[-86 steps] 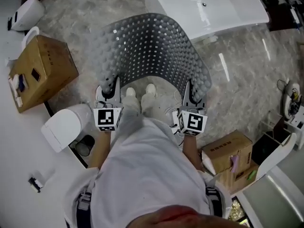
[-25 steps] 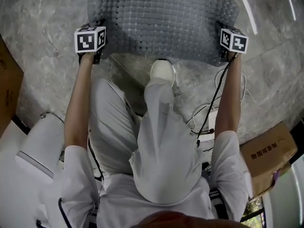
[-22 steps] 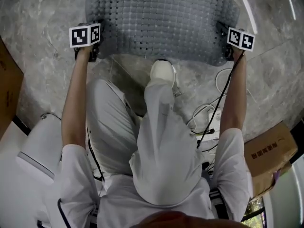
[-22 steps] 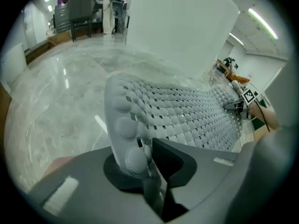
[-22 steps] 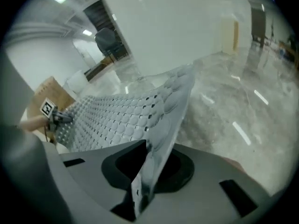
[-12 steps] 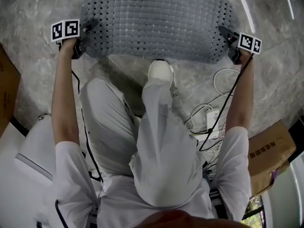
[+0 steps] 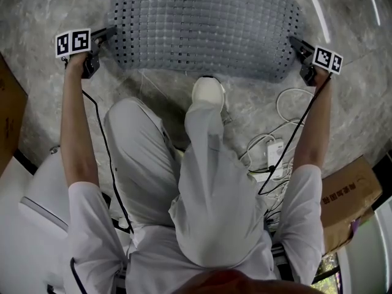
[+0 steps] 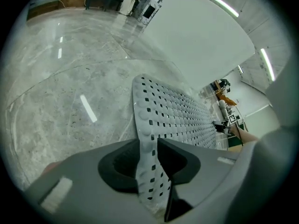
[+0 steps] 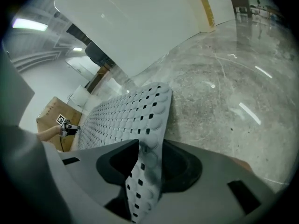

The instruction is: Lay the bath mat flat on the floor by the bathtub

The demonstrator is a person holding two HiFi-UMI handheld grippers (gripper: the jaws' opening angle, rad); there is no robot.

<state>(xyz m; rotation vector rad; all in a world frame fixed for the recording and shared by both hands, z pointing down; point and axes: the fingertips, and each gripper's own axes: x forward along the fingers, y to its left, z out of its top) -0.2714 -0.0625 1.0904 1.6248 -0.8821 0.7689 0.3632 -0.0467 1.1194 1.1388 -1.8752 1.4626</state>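
Note:
The grey perforated bath mat (image 7: 202,26) lies spread on the marble floor ahead of my feet. My left gripper (image 7: 105,37) is at its near left corner and my right gripper (image 7: 298,46) at its near right corner. In the left gripper view the mat (image 8: 173,111) runs away towards the white bathtub (image 8: 196,36), and its edge stands loose between the jaws of the left gripper (image 8: 148,146). The right gripper (image 9: 152,148) likewise has the mat (image 9: 126,111) edge between parted jaws, below the bathtub (image 9: 140,17). Both sets of jaws have just been opening.
A white shoe (image 7: 207,92) stands just short of the mat's near edge. Loose white cables (image 7: 275,149) lie on the floor at the right. Cardboard boxes sit at the lower right (image 7: 349,195) and far left (image 7: 7,127). A white toilet (image 7: 46,188) is at the lower left.
Both hands have moved outward and down, drawing the mat wider and flatter on the floor. The jaws of both grippers have opened off the mat's corners.

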